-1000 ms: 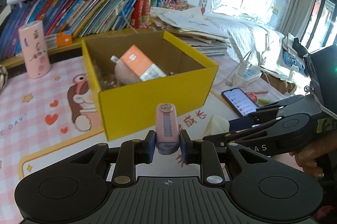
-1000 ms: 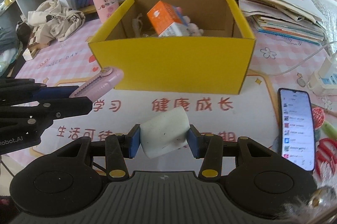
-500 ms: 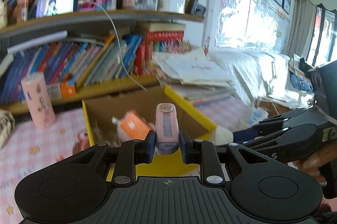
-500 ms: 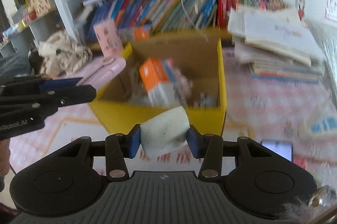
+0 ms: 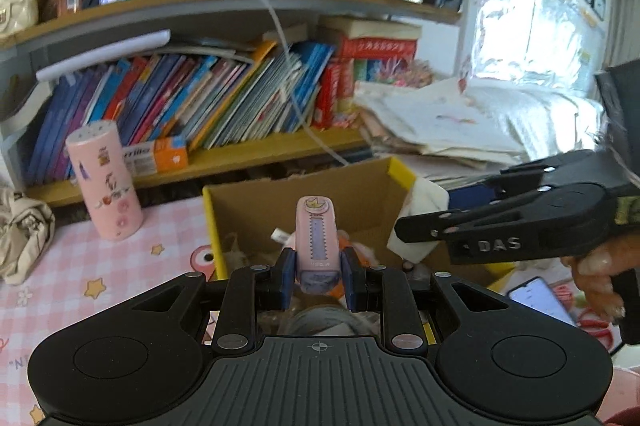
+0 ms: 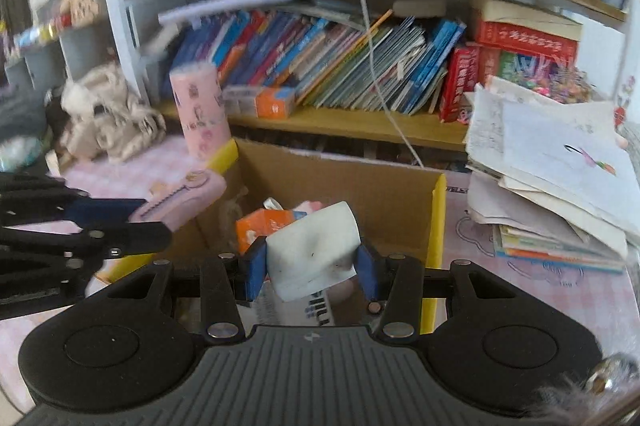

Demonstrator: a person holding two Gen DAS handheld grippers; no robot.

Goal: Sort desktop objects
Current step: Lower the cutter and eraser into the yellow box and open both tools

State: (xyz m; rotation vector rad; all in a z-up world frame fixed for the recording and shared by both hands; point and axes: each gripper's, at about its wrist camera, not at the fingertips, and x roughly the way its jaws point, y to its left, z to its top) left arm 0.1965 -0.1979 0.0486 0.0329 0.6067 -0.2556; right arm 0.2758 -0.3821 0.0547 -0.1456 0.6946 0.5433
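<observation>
My left gripper (image 5: 318, 278) is shut on a small pink case (image 5: 316, 238) with a zigzag strip, held upright over the open yellow cardboard box (image 5: 304, 194). My right gripper (image 6: 312, 266) is shut on a white eraser block (image 6: 314, 250), also above the box (image 6: 438, 210). Inside the box lie an orange carton (image 6: 260, 226) and other small items, partly hidden by the grippers. In the right wrist view the left gripper (image 6: 136, 214) with the pink case (image 6: 184, 198) comes in from the left over the box's left wall. The right gripper (image 5: 416, 222) enters the left wrist view from the right.
A pink cylindrical tube (image 5: 105, 182) stands left of the box on the pink checked mat (image 5: 120, 266). Shelves of books (image 5: 224, 98) run behind. A paper stack (image 6: 560, 162) lies right of the box, a phone (image 5: 538, 298) near the front right, a cream bag (image 6: 108, 118) far left.
Both grippers rose from the desk in front of the box and moved forward over its opening, each still holding its object. The view tilted up toward the shelves.
</observation>
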